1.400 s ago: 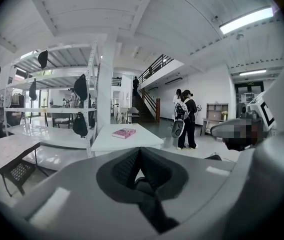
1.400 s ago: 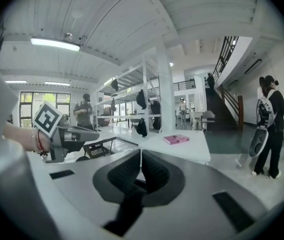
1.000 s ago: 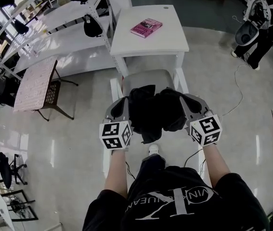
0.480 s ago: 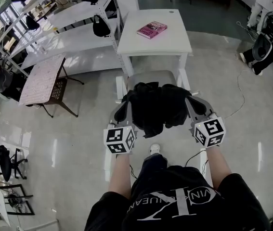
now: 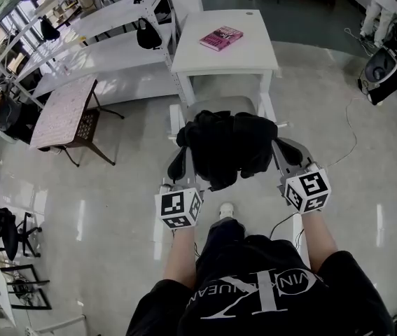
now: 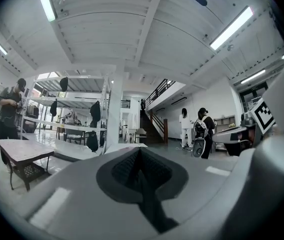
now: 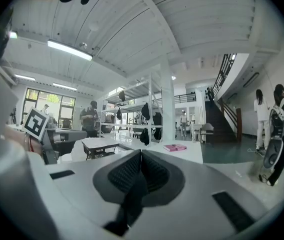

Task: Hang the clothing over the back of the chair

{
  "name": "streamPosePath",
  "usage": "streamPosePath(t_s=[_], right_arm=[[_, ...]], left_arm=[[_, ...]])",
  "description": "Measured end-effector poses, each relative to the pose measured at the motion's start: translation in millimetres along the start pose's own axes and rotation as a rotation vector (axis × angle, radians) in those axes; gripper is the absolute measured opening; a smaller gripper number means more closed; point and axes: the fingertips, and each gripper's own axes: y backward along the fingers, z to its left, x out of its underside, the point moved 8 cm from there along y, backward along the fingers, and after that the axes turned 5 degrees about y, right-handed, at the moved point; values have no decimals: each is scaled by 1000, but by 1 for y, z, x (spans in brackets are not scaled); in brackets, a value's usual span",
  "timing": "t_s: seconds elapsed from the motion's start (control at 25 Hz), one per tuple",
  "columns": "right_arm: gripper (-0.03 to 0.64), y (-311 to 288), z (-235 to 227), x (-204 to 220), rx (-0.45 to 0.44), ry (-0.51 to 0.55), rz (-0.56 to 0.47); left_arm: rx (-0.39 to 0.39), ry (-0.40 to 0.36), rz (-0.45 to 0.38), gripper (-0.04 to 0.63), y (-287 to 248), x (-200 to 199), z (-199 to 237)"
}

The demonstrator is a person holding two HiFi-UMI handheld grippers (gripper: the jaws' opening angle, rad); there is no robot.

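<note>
A pale glossy floor (image 5: pixel 100 215) fills the head view, with white shelves (image 5: pixel 100 44) at upper left, a small patterned table (image 5: pixel 61 114) beside them and a white desk (image 5: pixel 230 51) ahead bearing a pink book (image 5: pixel 220 38). Just this side of the desk stands the chair (image 5: pixel 216 106), its grey seat showing between white side rails. The black clothing (image 5: pixel 226 149) is bunched in the air over the near part of that seat, stretched between the two tools. The left gripper (image 5: pixel 183 149) has its tips buried in the cloth's left edge; the right gripper (image 5: pixel 274 144) is buried in the right edge. Both arms reach forward side by side, the marker cubes nearest the wearer. Which part of the chair is its back cannot be told from above.

In the left gripper view the jaws are pressed together, and a dark strip of the clothing (image 6: pixel 149 204) is pinched between the pads and trails down from them. Beyond are the shelves, the table and a standing person (image 6: pixel 9 116) at far left.

In the right gripper view the jaws are likewise pressed together on a dark fold of the clothing (image 7: pixel 129 201), which hangs down and to the left. The book lies on the desk straight ahead, and stairs (image 7: pixel 222 115) rise at right.
</note>
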Motion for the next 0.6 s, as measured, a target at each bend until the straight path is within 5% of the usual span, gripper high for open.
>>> streamPosePath(t_s=[0.6], right_arm=[[15,15,9,12,9,-19,-15]], left_arm=[[4,-1,-34,11,26,17,-17]])
